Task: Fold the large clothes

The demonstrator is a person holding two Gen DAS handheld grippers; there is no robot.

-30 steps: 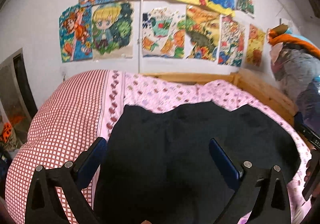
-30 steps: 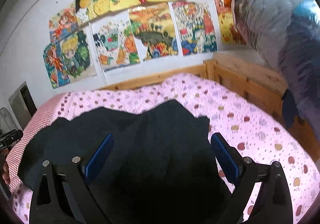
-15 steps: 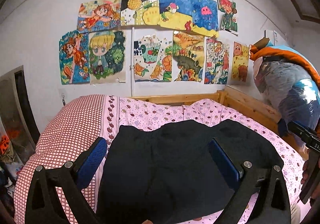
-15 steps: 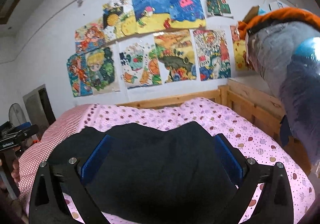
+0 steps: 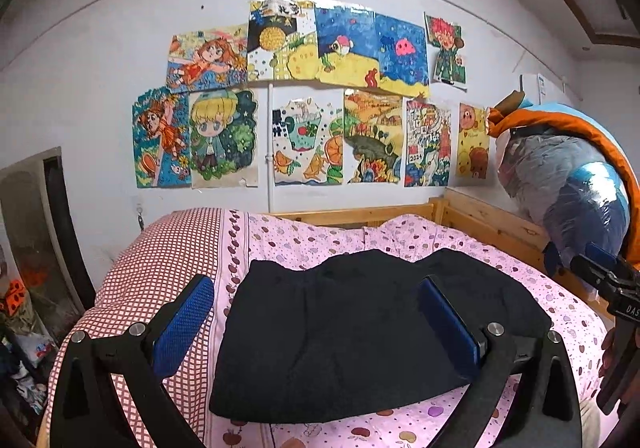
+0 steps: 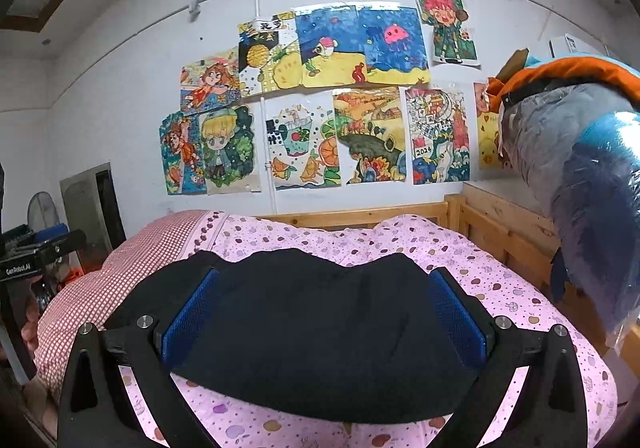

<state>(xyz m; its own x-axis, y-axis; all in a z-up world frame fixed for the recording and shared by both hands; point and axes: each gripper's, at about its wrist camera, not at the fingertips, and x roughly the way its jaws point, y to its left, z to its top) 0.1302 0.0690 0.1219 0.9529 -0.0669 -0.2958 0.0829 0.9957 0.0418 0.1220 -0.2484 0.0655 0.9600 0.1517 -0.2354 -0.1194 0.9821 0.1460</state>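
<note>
- Black garment (image 5: pixel 360 336) lies folded on the bed (image 5: pixel 560 312), at six o'clock below the drawings.
- Left tongs (image 5: pixel 316 324) and right tongs (image 6: pixel 324 316) gape wide, empty.
- Folding looks nearly done; next likely a final tidy.

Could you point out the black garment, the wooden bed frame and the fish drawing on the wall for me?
black garment (image 5: pixel 352 332), left wrist view, middle of the cloth.
wooden bed frame (image 6: pixel 504 232), right wrist view, side rail.
fish drawing (image 5: pixel 344 44), left wrist view, the fish itself.
</note>
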